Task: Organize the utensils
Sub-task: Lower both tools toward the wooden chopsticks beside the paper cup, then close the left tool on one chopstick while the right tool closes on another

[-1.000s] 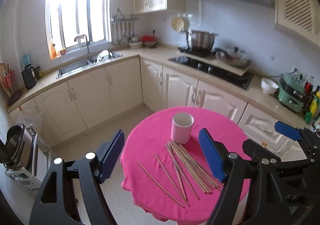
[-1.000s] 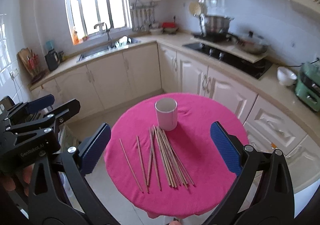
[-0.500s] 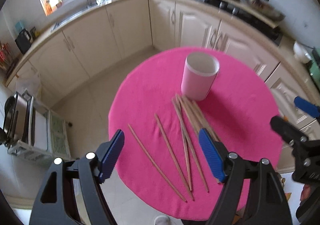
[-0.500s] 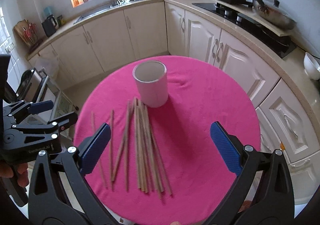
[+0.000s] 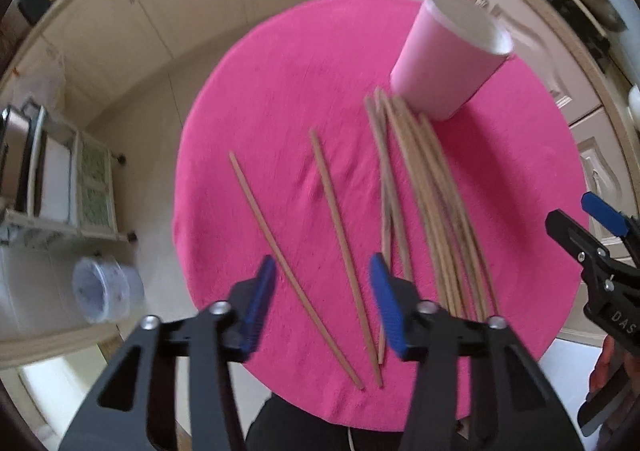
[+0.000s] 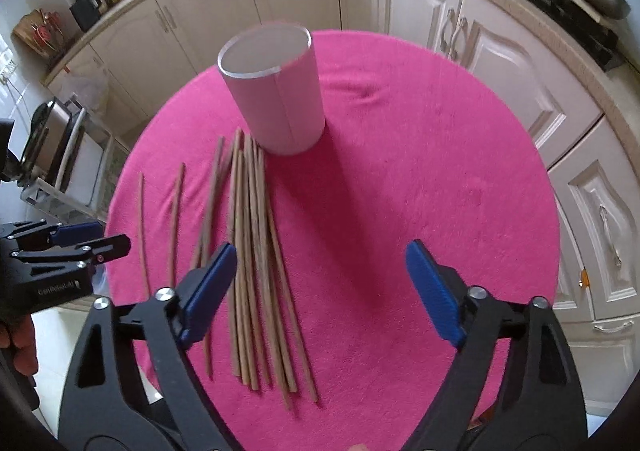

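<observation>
Left wrist view only: the two loose chopsticks (image 5: 296, 267) up close, lying apart from the rest toward the left of the pink tablecloth (image 5: 280, 91), plus a white bin (image 5: 106, 293) on the floor at left and a fingertip on the right gripper's handle at the right edge. Frame is motion-blurred.

Right wrist view only: full sharp look at the cup (image 6: 276, 91), upright and empty, at the far side of the round table; cabinet fronts (image 6: 492, 51) and hob behind; the left gripper's body at the left edge with a bit of hand under it.

Both views: main chopstick bundle (image 6: 256, 271) fanned out, far tips just beside the cup base, near ends toward the table's near edge.

Left gripper (image 5: 322, 303): jaws about half open and closing, pointing steeply down over the table. The two loose sticks pass through the gap between the blue pads (image 5: 260, 303); pads not pressing on either, nothing held.

Right gripper (image 6: 320, 291): jaws wide, also closing. Left pad (image 6: 208, 291) overlaps the bundle's left side in view; whether it touches, can't tell. Bare cloth between the pads otherwise. Nothing held.
</observation>
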### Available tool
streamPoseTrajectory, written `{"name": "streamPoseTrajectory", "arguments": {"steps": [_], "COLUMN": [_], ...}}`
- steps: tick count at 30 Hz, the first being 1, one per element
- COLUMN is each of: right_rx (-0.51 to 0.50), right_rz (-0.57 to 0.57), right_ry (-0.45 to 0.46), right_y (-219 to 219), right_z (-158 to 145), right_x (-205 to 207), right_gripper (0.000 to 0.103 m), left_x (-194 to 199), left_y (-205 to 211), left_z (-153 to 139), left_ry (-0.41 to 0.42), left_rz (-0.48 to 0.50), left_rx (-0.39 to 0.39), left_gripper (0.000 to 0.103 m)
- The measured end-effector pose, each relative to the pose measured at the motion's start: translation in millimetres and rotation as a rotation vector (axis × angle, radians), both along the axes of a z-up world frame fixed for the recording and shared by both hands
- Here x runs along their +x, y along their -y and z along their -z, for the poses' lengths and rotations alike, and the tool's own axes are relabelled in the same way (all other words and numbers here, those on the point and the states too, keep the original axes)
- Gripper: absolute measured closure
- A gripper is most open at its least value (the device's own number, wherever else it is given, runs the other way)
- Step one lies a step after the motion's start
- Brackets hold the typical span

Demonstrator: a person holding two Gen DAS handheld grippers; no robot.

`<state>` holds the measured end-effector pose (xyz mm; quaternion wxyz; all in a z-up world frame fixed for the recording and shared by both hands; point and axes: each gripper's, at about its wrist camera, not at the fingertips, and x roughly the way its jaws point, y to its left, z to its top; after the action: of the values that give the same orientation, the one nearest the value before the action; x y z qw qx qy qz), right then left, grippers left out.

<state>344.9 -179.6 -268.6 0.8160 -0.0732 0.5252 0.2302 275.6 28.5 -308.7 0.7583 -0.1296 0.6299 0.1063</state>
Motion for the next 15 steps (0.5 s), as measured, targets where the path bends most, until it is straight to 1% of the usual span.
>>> {"name": "streamPoseTrajectory", "arguments": {"steps": [2,3,4,6,7,8,11,15], "right_rx": [-0.007,-0.01,-0.012,-0.013,-0.009,-0.005,-0.002,-0.002], "right_rz": [-0.004,-0.009,-0.014,-0.018,-0.021,-0.024,-0.046,-0.071], "right_ry": [-0.026,-0.038,-0.054,-0.082,-0.097,-0.109,-0.149,-0.184], "right_y": [-1,-1,-2,-4,-5,-7,-15,-25], "right_z": [8,12,17,24,28,31,41,51], "right_x": [3,5,6,9,10,11,13,16], "right_gripper": [0.034,0.039,0.041,0.051,0.053,0.058,0.068,0.069], "left_x": [0,-1,-1,-1,-1,-1,-2,-3], "left_y": [-4,-8,-12,-18,-21,-23,-34,-45], "left_z": [9,14,19,27,31,32,43,52], "left_ry": [-0.024,-0.039,-0.046,-0.058,-0.066,-0.054,-0.076,-0.1], "left_rz": [-0.027,-0.042,-0.054,-0.081,-0.089,-0.089,-0.125,-0.167], "left_rx": [-0.037,-0.058,-0.078,-0.118,-0.131,-0.152,-0.204,-0.26], "left_gripper": [0.072,0.075,0.079,0.083,0.086,0.089,0.09,0.093]}}
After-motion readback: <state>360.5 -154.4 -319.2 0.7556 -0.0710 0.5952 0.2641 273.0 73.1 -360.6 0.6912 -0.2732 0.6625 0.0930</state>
